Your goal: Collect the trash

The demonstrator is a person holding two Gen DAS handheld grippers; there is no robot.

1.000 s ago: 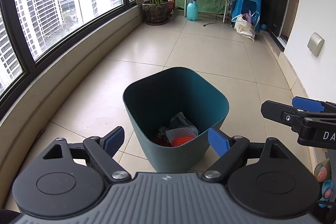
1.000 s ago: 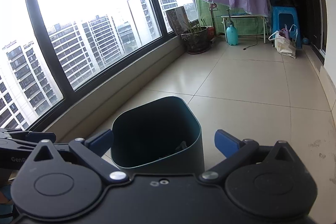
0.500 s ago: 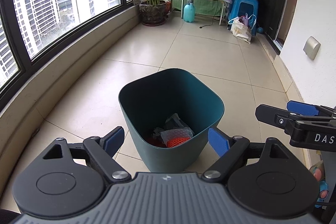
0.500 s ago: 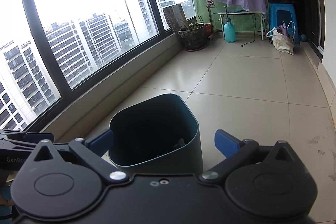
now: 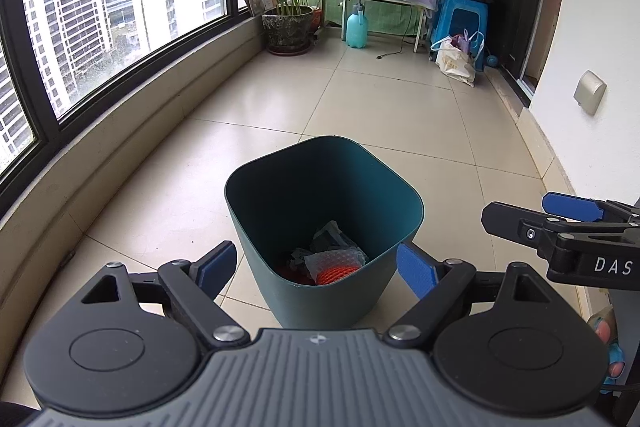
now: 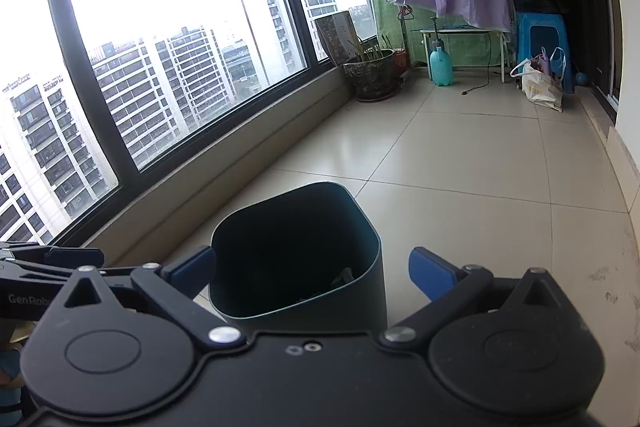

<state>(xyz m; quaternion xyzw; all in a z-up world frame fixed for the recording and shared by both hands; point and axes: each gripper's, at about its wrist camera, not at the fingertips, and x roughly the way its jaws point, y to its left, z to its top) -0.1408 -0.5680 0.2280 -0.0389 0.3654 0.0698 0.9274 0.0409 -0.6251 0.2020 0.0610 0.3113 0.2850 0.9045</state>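
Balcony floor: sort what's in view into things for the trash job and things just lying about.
For the job:
- dark green plastic bin
- orange mesh and bubble-wrap trash inside it
- left gripper, open
- right gripper, open

Lying about:
- turquoise spray bottle
- mottled plant pot
- blue plastic stool
- white carrier bag
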